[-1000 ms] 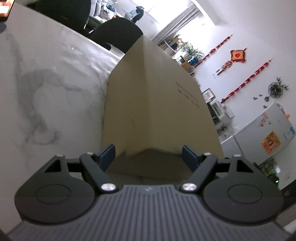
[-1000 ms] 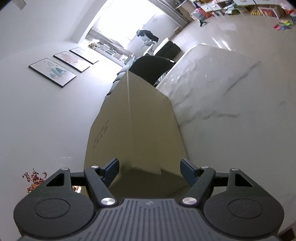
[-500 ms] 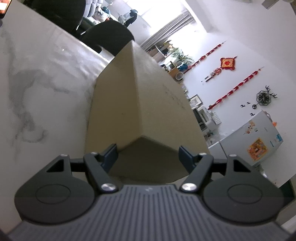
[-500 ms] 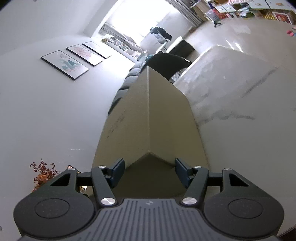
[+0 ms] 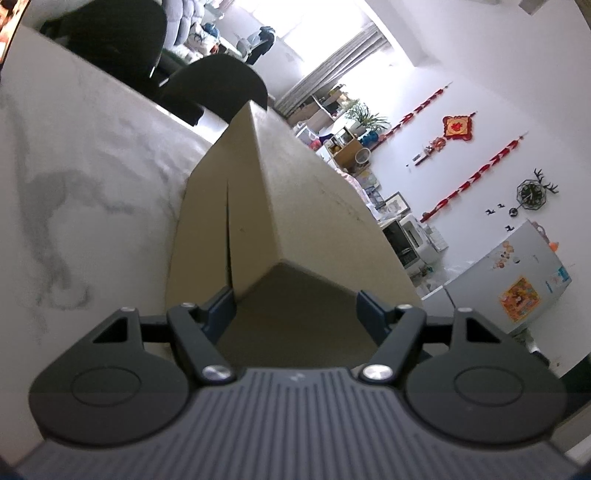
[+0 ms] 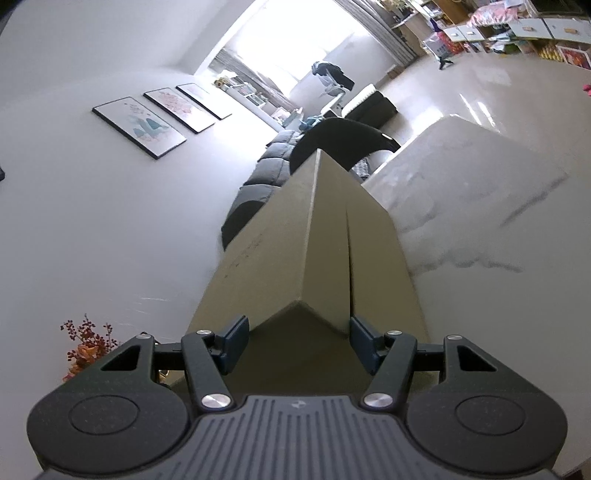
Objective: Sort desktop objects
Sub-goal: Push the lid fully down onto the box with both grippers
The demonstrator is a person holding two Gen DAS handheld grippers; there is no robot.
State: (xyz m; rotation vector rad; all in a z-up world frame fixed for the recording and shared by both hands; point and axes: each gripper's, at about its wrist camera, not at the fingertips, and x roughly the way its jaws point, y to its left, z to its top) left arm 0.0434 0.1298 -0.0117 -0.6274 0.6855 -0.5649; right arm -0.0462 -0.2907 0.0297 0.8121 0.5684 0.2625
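Note:
A long brown cardboard box (image 5: 295, 206) stretches away from both cameras above the white marble table (image 5: 92, 184). My left gripper (image 5: 295, 302) is shut on its near end, with both blue pads against the cardboard. In the right wrist view the same box (image 6: 295, 251) runs forward. My right gripper (image 6: 297, 328) is shut on that end too, above the table (image 6: 480, 221). The box is tilted on edge, with one long edge uppermost. A flap seam shows on the face turned toward the table. The far end of the box is hidden.
Black chairs (image 5: 218, 85) stand past the table's far edge, one also showing as a chair (image 6: 343, 140) in the right wrist view. A dark sofa (image 6: 258, 184) lines the wall. A fridge (image 5: 517, 280) stands on the right, and a screen corner (image 5: 11, 26) shows at the top left.
Both pairs of jaws have narrowed onto the box's ends. The box has risen and rolled, so one long edge now points up and its flap seam has come into view.

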